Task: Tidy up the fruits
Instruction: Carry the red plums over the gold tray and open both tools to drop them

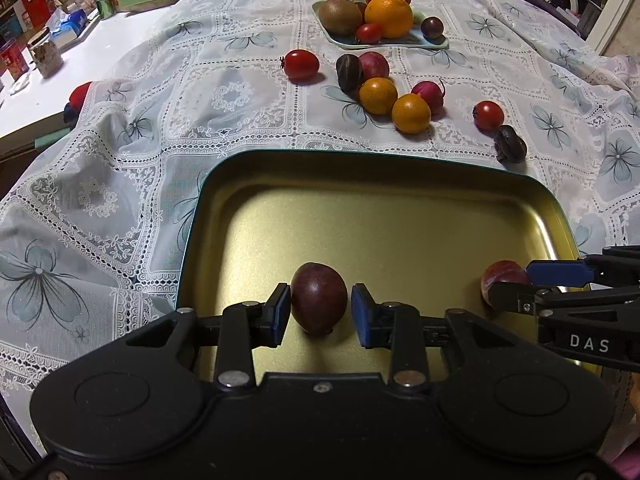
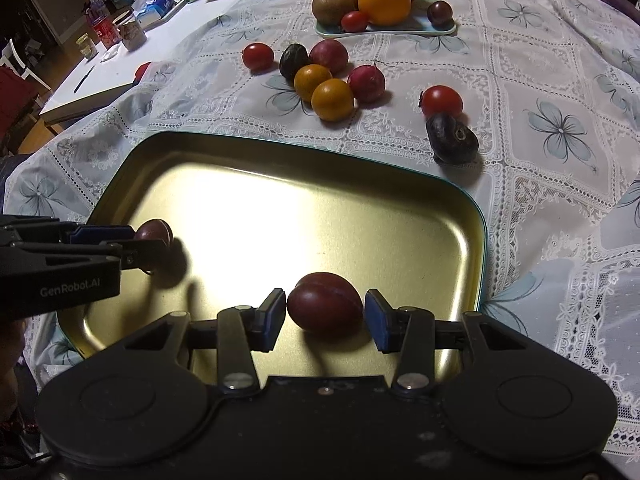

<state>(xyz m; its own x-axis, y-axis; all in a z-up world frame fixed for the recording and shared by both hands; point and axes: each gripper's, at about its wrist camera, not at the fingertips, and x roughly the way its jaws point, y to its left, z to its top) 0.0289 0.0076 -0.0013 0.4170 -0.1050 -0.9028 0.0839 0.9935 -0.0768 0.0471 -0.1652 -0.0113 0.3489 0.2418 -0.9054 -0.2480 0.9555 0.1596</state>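
Note:
A gold tray (image 1: 400, 208) (image 2: 280, 184) lies on the lace tablecloth. A dark purple plum (image 1: 319, 298) rests on the tray between the pads of my left gripper (image 1: 320, 314); the jaws stand open with a small gap on the right side. A red plum (image 2: 325, 307) rests on the tray between the pads of my right gripper (image 2: 325, 318), jaws open or barely touching. Each gripper shows in the other's view: the right (image 1: 516, 292), the left (image 2: 148, 244).
Loose fruit lies beyond the tray: cherry tomatoes (image 1: 301, 65) (image 1: 489, 115), small oranges (image 1: 411, 113), red plums (image 1: 374, 65) and dark fruits (image 1: 510, 145). A pale plate (image 1: 434, 43) holds kiwi, orange, apple and small fruit. Clutter stands on a white table (image 1: 100, 48) at left.

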